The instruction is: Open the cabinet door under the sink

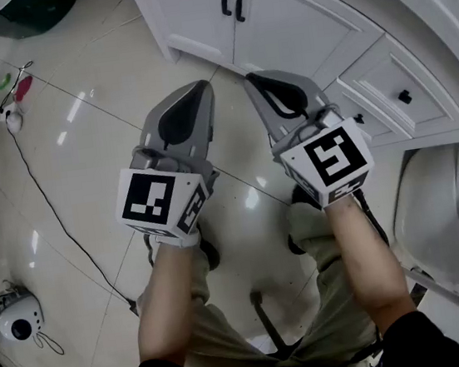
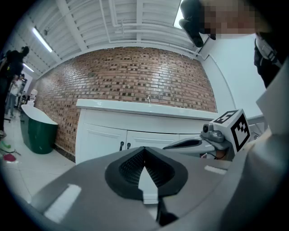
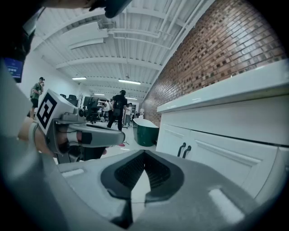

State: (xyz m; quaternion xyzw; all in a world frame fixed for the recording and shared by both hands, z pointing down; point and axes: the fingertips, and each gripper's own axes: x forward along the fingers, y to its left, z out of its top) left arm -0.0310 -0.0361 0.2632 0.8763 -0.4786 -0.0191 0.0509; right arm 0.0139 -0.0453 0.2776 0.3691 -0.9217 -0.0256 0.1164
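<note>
Ahead of left tongs [image 1: 199,88], right tongs [image 1: 252,78] (closed): cabinet door [image 1: 190,11].

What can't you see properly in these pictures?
- Inside the cabinet: head view, its closed doors hide it.
- The sink basin: left gripper view, the counter hides it; only a tiny tap shows.
- The people far off: right gripper view, too small to tell what they do.
- The doors' lower part: left gripper view, the left gripper hides it.
</note>
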